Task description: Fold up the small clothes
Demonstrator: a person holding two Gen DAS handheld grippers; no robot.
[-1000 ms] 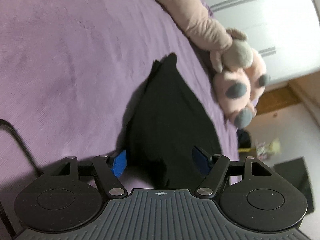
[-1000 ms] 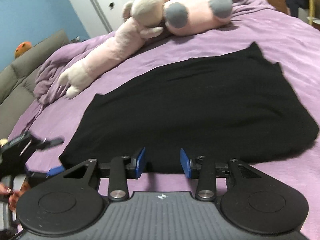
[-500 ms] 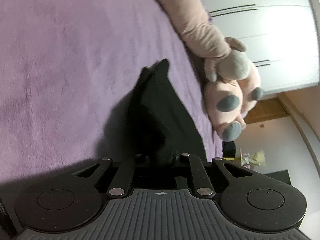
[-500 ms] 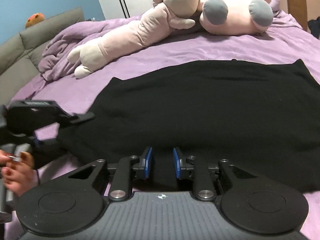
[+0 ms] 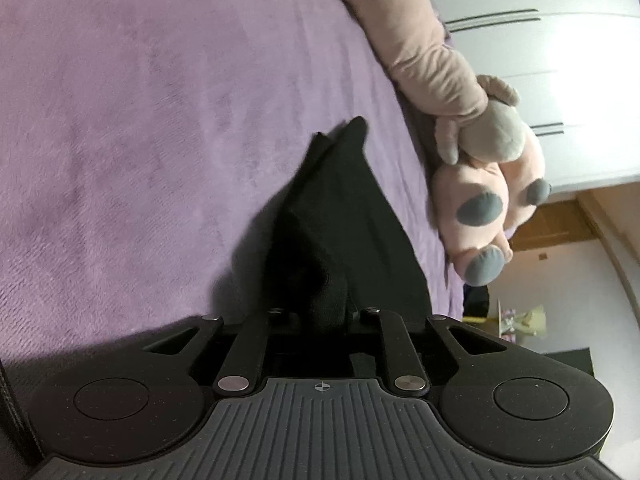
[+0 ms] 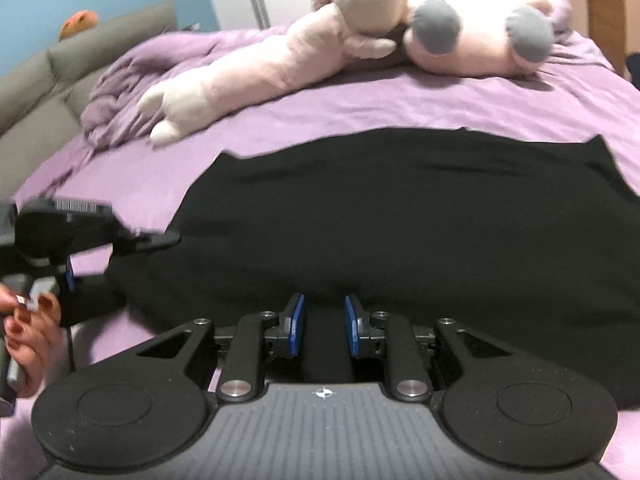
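A black garment (image 6: 400,220) lies spread on the purple bed cover (image 6: 400,100). My right gripper (image 6: 324,322) is shut on its near edge, a fold of black cloth pinched between the blue pads (image 6: 297,322). My left gripper (image 5: 326,314) is shut on the garment's (image 5: 340,216) left end, where the cloth bunches up and hides the pads. In the right wrist view, the left gripper (image 6: 140,264) sits at the garment's left corner, with a person's hand (image 6: 28,332) on its handle.
A long pink plush toy (image 6: 280,64) and a round pink plush with grey spots (image 6: 480,28) lie along the bed's far side. A crumpled purple blanket (image 6: 120,92) and a grey sofa (image 6: 48,76) are at the far left. White wardrobe doors (image 5: 540,60) stand beyond.
Both grippers went from open to shut on the black garment's edge. The left closed from wide apart and its end of the cloth bunched up. The right moved in over the edge.
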